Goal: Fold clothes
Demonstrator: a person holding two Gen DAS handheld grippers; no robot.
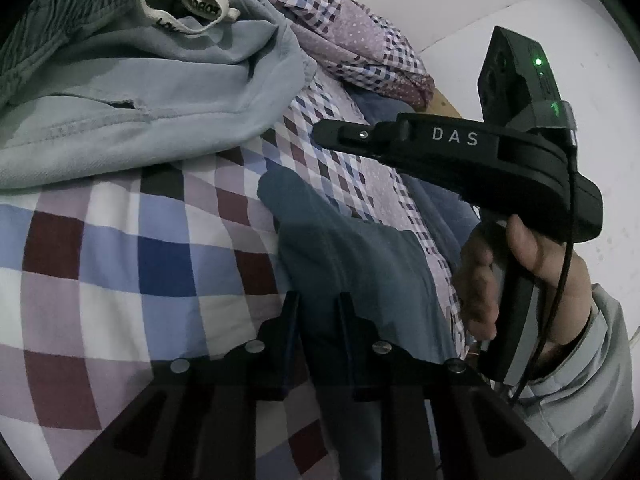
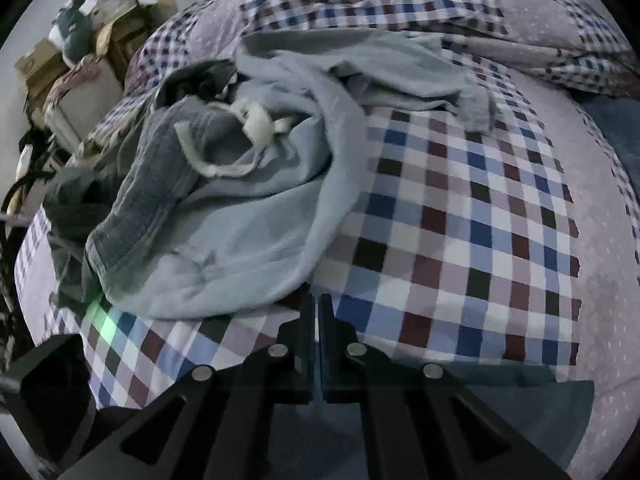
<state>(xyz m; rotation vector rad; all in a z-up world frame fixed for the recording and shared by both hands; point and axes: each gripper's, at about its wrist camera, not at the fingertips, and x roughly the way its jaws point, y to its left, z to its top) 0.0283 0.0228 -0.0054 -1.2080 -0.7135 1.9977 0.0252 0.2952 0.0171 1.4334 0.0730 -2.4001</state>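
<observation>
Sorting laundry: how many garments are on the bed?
2 visible: a light blue hoodie heaped on the checked bedcover, and a teal garment at the near edge. Others may be hidden.

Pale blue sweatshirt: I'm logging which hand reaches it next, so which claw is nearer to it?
Right. The right claw sits just off the hem of the pale blue sweatshirt; the left claw is further back over the checked quilt, closed on a dark cloth.
</observation>
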